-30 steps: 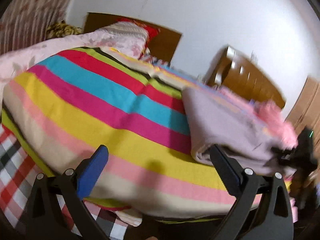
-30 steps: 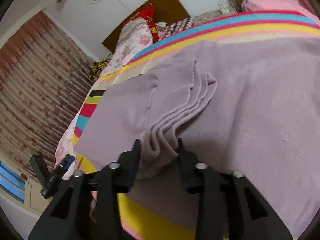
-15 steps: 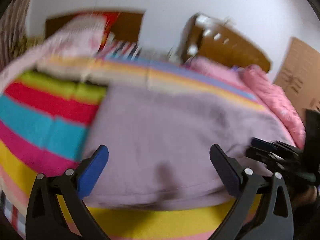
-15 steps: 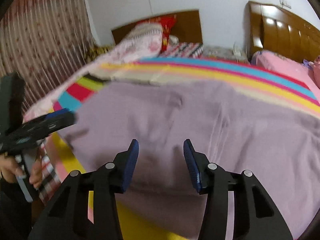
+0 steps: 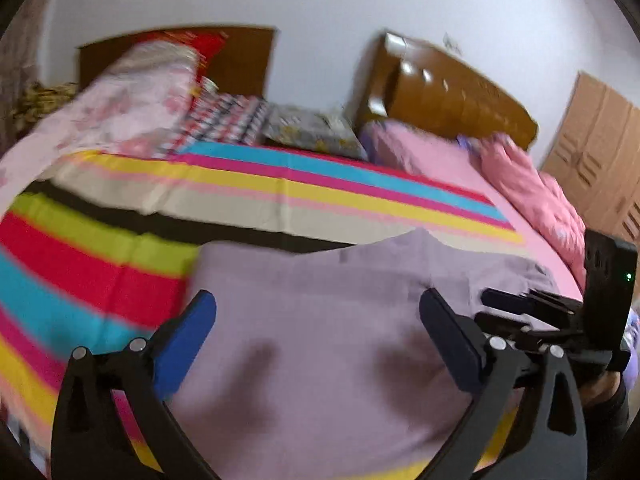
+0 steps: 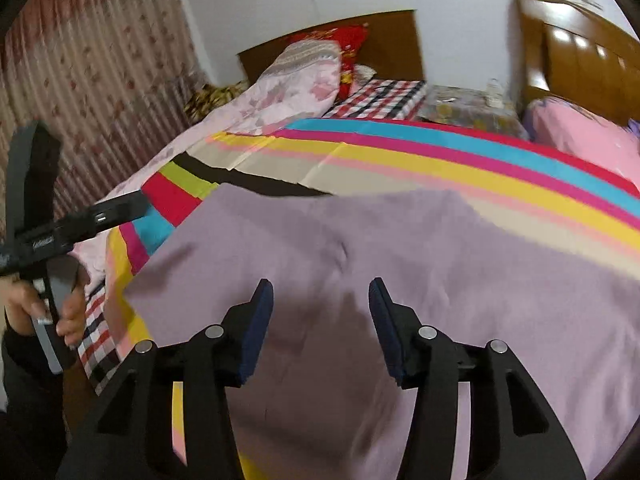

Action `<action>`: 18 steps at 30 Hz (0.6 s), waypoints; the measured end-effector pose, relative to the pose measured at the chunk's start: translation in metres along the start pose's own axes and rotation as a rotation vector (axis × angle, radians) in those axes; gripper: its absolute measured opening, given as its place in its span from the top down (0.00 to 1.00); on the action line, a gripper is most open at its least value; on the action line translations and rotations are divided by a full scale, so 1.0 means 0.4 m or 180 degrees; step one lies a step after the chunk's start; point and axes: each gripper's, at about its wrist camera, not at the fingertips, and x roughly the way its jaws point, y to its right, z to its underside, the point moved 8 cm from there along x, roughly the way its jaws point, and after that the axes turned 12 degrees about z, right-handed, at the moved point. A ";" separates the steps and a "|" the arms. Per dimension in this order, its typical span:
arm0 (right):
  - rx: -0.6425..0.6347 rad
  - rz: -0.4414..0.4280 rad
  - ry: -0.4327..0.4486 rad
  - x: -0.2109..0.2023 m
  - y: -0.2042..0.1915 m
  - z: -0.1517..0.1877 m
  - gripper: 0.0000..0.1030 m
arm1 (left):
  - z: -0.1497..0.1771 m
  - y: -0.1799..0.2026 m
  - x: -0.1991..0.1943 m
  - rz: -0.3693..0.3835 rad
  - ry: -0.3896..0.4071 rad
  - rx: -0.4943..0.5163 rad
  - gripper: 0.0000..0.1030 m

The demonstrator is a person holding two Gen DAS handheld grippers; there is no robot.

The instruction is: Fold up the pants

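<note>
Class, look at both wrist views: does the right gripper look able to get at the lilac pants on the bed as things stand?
Probably yes. The right gripper is open and empty, and the lilac pants lie spread on the striped bedspread right ahead of its fingers, with nothing between them.

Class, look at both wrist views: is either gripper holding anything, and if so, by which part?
Nothing is held. The left gripper and right gripper both stand open above the lilac pants, lying on the striped bedspread.
</note>
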 end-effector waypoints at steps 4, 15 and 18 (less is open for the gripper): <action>-0.0062 0.0218 -0.0302 0.107 0.031 0.022 0.52 | -0.004 -0.121 0.144 -0.0440 -0.0334 -0.0160 0.02; 0.0700 0.0019 0.0276 -0.089 0.153 0.025 0.24 | 0.029 -0.227 0.160 -0.0310 -0.0051 -0.0471 0.02; 0.1219 0.0384 0.0693 -0.263 0.321 0.097 0.14 | 0.028 -0.218 0.143 -0.0370 0.0031 -0.0535 0.02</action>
